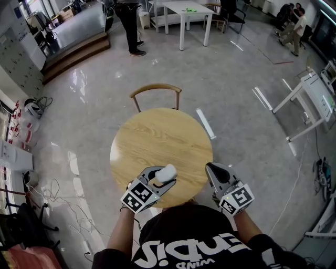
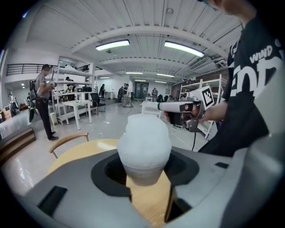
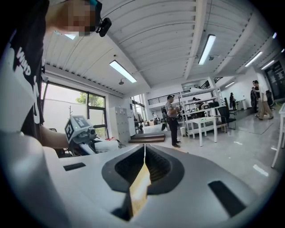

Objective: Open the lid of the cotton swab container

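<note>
A white, frosted cotton swab container [image 1: 167, 172] sits between the jaws of my left gripper [image 1: 164, 177], which is shut on it over the near edge of the round wooden table [image 1: 157, 142]. In the left gripper view the container [image 2: 144, 149] stands upright, lid on top, filling the gap of the left gripper [image 2: 145, 171]. My right gripper [image 1: 211, 169] is shut and empty, to the right of the container and apart from it. Its jaws meet in the right gripper view [image 3: 144, 153], where the left gripper [image 3: 82, 130] and the container [image 3: 107, 144] show at the left.
A wooden chair [image 1: 156, 89] stands at the table's far side. A person [image 1: 128, 23] stands near a white table [image 1: 186, 9] farther back. A white stand [image 1: 310, 97] is at the right, and cables [image 1: 58, 199] lie on the floor at the left.
</note>
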{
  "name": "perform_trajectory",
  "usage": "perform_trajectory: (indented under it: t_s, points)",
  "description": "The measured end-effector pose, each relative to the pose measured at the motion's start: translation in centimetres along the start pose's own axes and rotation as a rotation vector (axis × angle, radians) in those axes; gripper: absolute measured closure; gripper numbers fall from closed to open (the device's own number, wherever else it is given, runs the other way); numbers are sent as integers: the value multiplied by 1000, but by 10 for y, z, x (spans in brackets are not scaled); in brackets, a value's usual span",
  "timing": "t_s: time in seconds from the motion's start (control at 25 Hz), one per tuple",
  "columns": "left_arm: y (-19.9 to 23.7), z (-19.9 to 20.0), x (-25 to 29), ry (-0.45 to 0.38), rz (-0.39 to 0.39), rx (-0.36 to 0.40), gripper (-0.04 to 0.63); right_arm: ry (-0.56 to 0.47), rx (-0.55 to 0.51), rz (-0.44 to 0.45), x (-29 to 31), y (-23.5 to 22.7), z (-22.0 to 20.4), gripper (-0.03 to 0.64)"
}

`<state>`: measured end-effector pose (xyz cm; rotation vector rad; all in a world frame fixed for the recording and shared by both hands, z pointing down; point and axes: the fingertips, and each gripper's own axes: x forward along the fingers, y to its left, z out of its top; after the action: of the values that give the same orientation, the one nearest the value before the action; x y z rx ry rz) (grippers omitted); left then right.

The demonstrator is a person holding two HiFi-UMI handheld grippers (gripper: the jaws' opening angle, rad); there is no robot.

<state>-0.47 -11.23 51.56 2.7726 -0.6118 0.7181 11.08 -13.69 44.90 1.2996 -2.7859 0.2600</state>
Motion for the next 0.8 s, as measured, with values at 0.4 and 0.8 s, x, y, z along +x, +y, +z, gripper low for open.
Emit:
perform_trajectory:
  t_s: [0.4, 0.8]
  points:
    - [-5, -1, 1, 13, -49, 6, 380, 26, -6, 242, 5, 28, 6, 454]
    - [-12, 0, 0, 21, -83, 25, 380, 88, -41, 393, 7, 52, 1, 347]
